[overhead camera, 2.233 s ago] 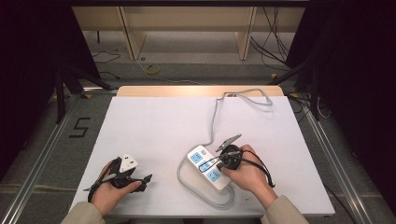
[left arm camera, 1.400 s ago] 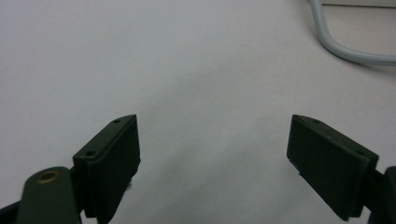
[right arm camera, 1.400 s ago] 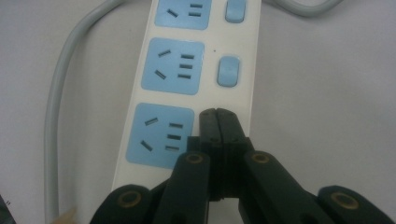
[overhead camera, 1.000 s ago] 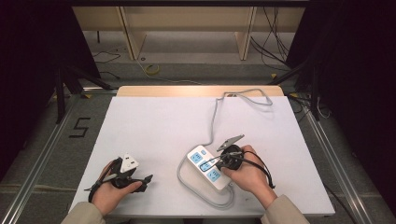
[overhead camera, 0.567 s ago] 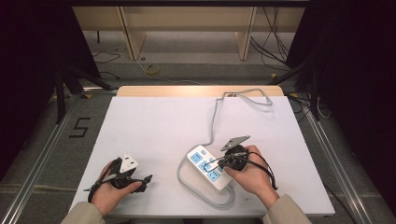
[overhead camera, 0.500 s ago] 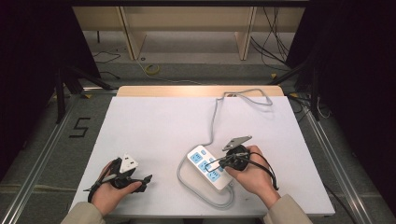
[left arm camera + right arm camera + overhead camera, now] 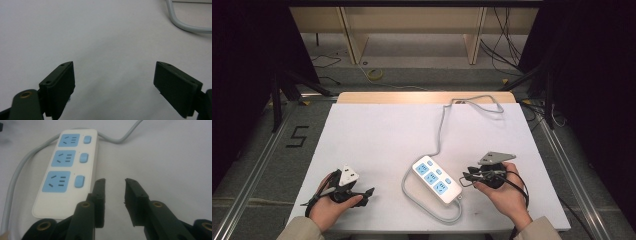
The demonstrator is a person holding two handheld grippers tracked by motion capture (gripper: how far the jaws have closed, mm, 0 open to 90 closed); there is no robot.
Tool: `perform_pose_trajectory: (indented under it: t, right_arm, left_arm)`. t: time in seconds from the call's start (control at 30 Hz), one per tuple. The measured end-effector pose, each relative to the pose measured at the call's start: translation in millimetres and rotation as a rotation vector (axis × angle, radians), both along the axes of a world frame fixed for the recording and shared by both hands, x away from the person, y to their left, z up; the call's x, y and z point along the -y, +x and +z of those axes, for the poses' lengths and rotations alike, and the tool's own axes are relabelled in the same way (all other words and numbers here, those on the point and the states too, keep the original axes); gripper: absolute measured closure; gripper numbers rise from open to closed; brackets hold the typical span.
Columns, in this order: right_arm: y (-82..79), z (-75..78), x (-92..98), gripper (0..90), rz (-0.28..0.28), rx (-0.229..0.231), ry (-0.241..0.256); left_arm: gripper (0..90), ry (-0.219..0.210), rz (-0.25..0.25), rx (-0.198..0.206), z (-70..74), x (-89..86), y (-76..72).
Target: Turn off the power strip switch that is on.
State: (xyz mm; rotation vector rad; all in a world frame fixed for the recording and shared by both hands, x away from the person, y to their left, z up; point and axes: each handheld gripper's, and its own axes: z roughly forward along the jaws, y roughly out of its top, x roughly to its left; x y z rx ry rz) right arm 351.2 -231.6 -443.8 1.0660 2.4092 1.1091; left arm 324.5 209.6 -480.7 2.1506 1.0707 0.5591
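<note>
On the white worktop (image 7: 377, 135), power strip (image 7: 437, 179) beside right tool (image 7: 468, 176).
Right tool sat empty, jaws parted, just off the strip's switch side; left tool (image 7: 113, 82) gaped wide, empty. Nothing plugged in or grasped yet; judged strip handling not finished.

The power strip (image 7: 436, 179) lies on the counter (image 7: 382, 135), toward five o'clock of its middle. Its cord (image 7: 443, 125) runs from it to one o'clock, over the far edge. The right tool (image 7: 468, 176) sits just beside the strip at three o'clock; the left tool (image 7: 367, 193) lies well apart at nine o'clock.
</note>
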Motion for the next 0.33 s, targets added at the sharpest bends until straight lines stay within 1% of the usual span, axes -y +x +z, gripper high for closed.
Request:
perform_pose_trajectory:
  t: [0.07, 0.1, 0.2, 0.23, 0.33]
  right_arm:
    - [-4.6, -3.5, 7.3, 64.7, -0.004, 0.004, 0.026]
    - [-7.1, -5.2, 10.3, 63.6, -0.016, 0.009, 0.038]
    - [-14.2, -8.1, 15.9, 59.9, -0.030, 0.022, 0.069]
    - [-16.2, -8.7, 16.9, 58.2, -0.033, 0.032, 0.080]
    - [-20.6, -9.3, 19.1, 54.1, -0.030, 0.067, 0.089]
  left_arm:
    - [16.7, 0.001, -0.004, 0.002, 0.1, 0.1, 0.1]
    - [16.6, 0.000, -0.005, 0.003, 0.1, 0.2, 0.0]
    - [16.6, 0.000, -0.001, 0.005, 0.2, 0.1, -0.3]
    - [16.6, 0.001, 0.000, 0.005, 0.3, 0.0, -0.3]
    - [16.6, -0.003, -0.001, 0.007, 0.2, 0.3, -0.2]
